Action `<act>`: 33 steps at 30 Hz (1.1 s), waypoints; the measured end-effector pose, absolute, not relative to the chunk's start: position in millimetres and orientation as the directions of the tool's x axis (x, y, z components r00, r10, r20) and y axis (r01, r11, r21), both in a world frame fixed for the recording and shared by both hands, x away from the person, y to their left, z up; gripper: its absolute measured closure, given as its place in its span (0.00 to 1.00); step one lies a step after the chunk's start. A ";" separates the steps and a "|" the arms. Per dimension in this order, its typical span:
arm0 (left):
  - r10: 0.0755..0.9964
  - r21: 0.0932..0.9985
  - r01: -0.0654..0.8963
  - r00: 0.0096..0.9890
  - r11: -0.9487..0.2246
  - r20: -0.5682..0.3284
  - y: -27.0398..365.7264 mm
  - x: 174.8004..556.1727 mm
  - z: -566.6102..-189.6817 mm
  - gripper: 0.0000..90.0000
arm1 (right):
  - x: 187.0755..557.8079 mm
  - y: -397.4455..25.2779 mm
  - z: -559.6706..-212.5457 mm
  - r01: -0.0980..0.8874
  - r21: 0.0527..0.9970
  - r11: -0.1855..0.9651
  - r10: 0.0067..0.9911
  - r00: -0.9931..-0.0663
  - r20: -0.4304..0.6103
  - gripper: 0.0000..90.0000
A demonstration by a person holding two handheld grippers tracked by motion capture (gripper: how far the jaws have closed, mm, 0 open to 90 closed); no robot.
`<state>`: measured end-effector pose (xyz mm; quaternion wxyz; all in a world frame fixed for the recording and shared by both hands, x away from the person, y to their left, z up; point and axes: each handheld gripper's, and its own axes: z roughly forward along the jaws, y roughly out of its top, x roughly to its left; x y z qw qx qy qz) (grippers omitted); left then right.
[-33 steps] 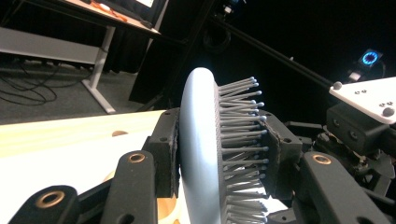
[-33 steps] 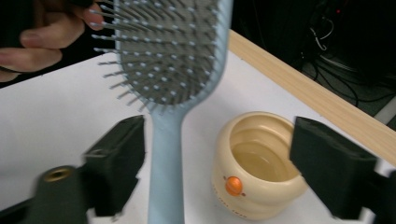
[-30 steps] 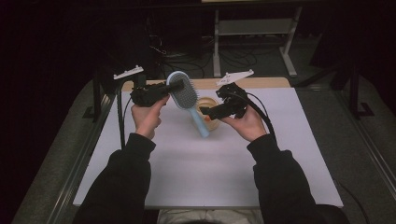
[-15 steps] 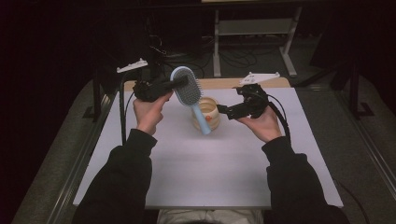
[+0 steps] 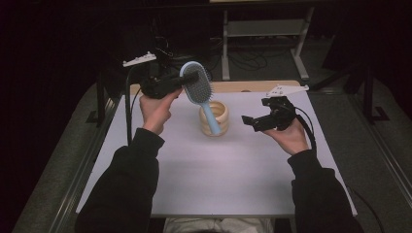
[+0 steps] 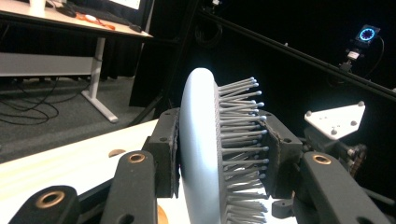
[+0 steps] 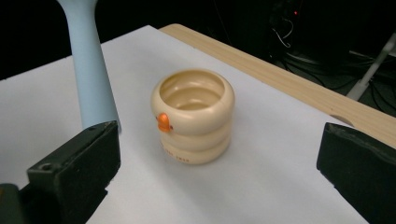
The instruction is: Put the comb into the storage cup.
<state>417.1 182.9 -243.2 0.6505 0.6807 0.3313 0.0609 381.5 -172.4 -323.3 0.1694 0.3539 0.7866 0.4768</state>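
A light-blue hairbrush point(image 5: 197, 87) hangs over the table with its grey bristles facing right. My left gripper point(image 5: 191, 78) is shut on the brush head; in the left gripper view the head point(image 6: 201, 154) sits clamped between both jaws. The brush handle point(image 5: 211, 119) points down in front of a cream ringed cup point(image 5: 216, 118) that stands upright on the white mat point(image 5: 214, 184). My right gripper point(image 5: 255, 112) is held to the right of the cup, open and holding nothing. Its own view looks at the cup point(image 7: 194, 116), which has an orange spot, and the handle point(image 7: 88, 65).
A strip of bare wood point(image 5: 252, 86) runs along the table's far edge. A white desk frame point(image 5: 262, 29) and floor cables lie behind the table. Dark rails flank the table on both sides.
My right gripper has drawn away to the right from the brush handle and cup. The left gripper keeps the brush, now a little higher.
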 end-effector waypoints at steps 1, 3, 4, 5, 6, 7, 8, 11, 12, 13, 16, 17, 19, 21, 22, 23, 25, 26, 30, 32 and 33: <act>0.530 0.927 0.370 0.774 0.067 -0.347 182.8 417.5 -241.7 0.62 | 380.6 -174.2 -325.0 0.398 0.869 0.294 0.719 -0.691 0.072 0.00; 0.529 0.928 0.366 0.775 0.069 -0.345 182.6 418.0 -238.5 0.62 | 378.9 -178.2 -328.9 0.399 0.868 0.295 0.721 -0.689 0.072 0.00; 0.528 0.929 0.364 0.776 0.070 -0.344 182.4 418.2 -236.9 0.62 | 378.0 -180.2 -331.0 0.402 0.868 0.293 0.722 -0.688 0.074 0.00; 0.527 0.929 0.362 0.777 0.071 -0.343 182.1 418.5 -235.5 0.62 | 377.2 -182.2 -333.1 0.404 0.867 0.292 0.723 -0.687 0.077 0.00; 0.528 0.929 0.362 0.777 0.072 -0.343 181.6 418.9 -233.9 0.62 | 376.4 -184.1 -335.1 0.409 0.865 0.292 0.725 -0.685 0.079 0.00; 0.529 0.930 0.361 0.777 0.067 -0.340 181.2 419.7 -232.0 0.62 | 375.6 -186.0 -337.0 0.412 0.864 0.291 0.726 -0.683 0.081 0.00; 0.531 0.931 0.359 0.778 0.062 -0.336 180.7 420.3 -229.7 0.62 | 374.6 -187.8 -338.7 0.417 0.863 0.287 0.728 -0.681 0.086 0.00; 0.534 0.935 0.351 0.780 0.056 -0.325 179.7 421.5 -222.3 0.62 | 371.7 -192.8 -344.1 0.425 0.862 0.278 0.733 -0.674 0.096 0.00; 0.534 0.936 0.347 0.782 0.055 -0.321 179.6 421.7 -219.9 0.62 | 370.5 -194.2 -346.1 0.427 0.861 0.277 0.734 -0.672 0.097 0.00; 0.534 0.938 0.343 0.784 0.054 -0.318 179.5 421.8 -218.1 0.62 | 369.5 -195.5 -348.1 0.430 0.859 0.278 0.735 -0.671 0.098 0.00; 0.530 0.943 0.327 0.792 0.052 -0.304 178.9 422.5 -211.0 0.62 | 366.5 -199.4 -353.7 0.441 0.854 0.275 0.738 -0.666 0.107 0.00; 0.531 0.945 0.322 0.793 0.053 -0.300 178.9 423.0 -209.2 0.62 | 365.5 -200.6 -355.5 0.442 0.853 0.277 0.739 -0.666 0.105 0.00; 0.534 0.946 0.318 0.792 0.056 -0.298 178.8 424.8 -206.5 0.62 | 362.6 -202.9 -358.9 0.445 0.852 0.276 0.740 -0.664 0.107 0.00; 0.535 0.948 0.314 0.791 0.061 -0.296 179.2 427.3 -204.5 0.62 | 359.1 -204.8 -362.0 0.444 0.853 0.275 0.741 -0.663 0.106 0.00; 0.538 0.948 0.313 0.789 0.063 -0.296 179.4 428.7 -203.8 0.62 | 357.6 -205.6 -363.3 0.443 0.852 0.278 0.740 -0.664 0.103 0.00; 0.539 0.948 0.311 0.788 0.068 -0.298 179.6 430.1 -203.4 0.62 | 356.2 -206.4 -364.7 0.443 0.853 0.276 0.740 -0.664 0.105 0.00; 0.543 0.948 0.308 0.785 0.074 -0.298 180.4 433.3 -202.8 0.62 | 353.9 -207.8 -367.1 0.444 0.853 0.275 0.739 -0.665 0.108 0.00; 0.547 0.949 0.307 0.783 0.075 -0.297 180.9 435.2 -202.2 0.62 | 352.7 -208.4 -368.2 0.444 0.853 0.275 0.738 -0.666 0.108 0.00; 0.564 0.953 0.293 0.775 0.079 -0.285 182.7 441.7 -200.4 0.62 | 348.4 -210.3 -371.8 0.441 0.853 0.278 0.735 -0.669 0.107 0.00; 0.568 0.956 0.281 0.774 0.087 -0.279 183.9 444.8 -200.0 0.62 | 345.8 -211.3 -373.4 0.437 0.856 0.277 0.734 -0.671 0.106 0.00; 0.571 0.956 0.277 0.772 0.092 -0.279 184.6 446.4 -199.9 0.62 | 344.8 -211.8 -373.8 0.435 0.857 0.277 0.732 -0.673 0.105 0.00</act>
